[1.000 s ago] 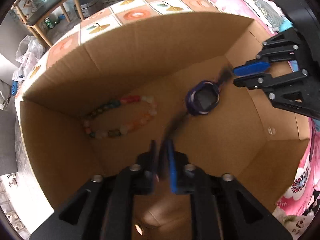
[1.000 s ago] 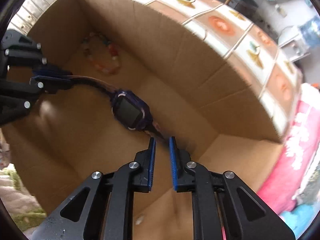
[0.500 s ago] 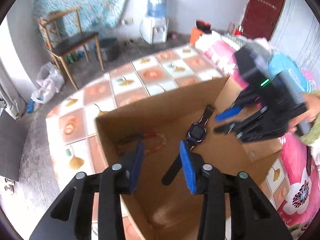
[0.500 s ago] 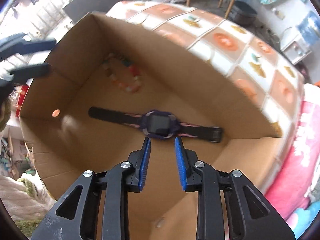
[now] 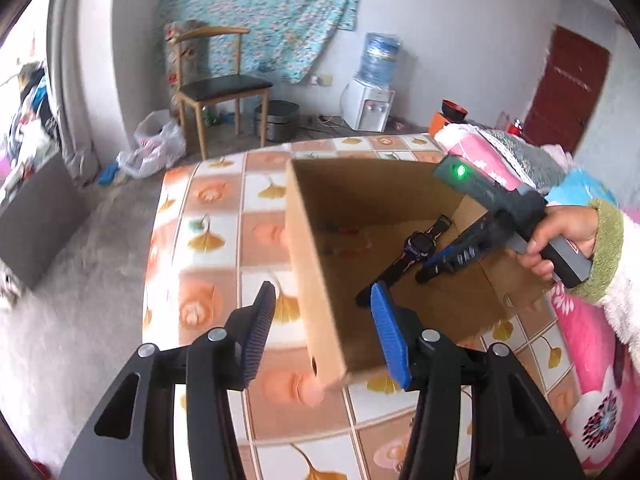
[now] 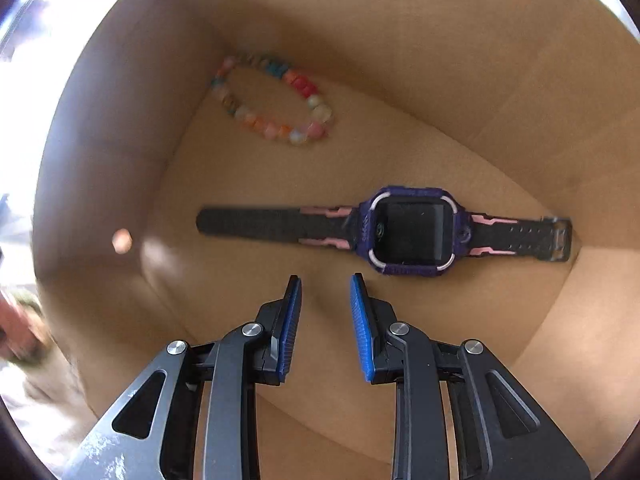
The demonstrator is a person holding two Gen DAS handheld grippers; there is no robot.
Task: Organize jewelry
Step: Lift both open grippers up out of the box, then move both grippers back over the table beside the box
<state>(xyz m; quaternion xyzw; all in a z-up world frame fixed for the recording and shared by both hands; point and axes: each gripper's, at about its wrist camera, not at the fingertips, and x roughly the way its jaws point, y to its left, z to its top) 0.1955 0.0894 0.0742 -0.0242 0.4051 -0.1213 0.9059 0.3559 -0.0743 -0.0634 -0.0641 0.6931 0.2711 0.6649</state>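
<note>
Right wrist view: your right gripper (image 6: 325, 282) hangs over the cardboard box (image 6: 400, 32), jaws narrowly parted and empty. The watch (image 6: 412, 230) lies flat on the box floor just ahead and to the right, strap running crosswise, with the bead bracelet (image 6: 276, 100) farther off by the corner. Your left gripper (image 5: 322, 296) (jaws opening, nothing between them) sits outside the box, so the right is nearer.
</note>
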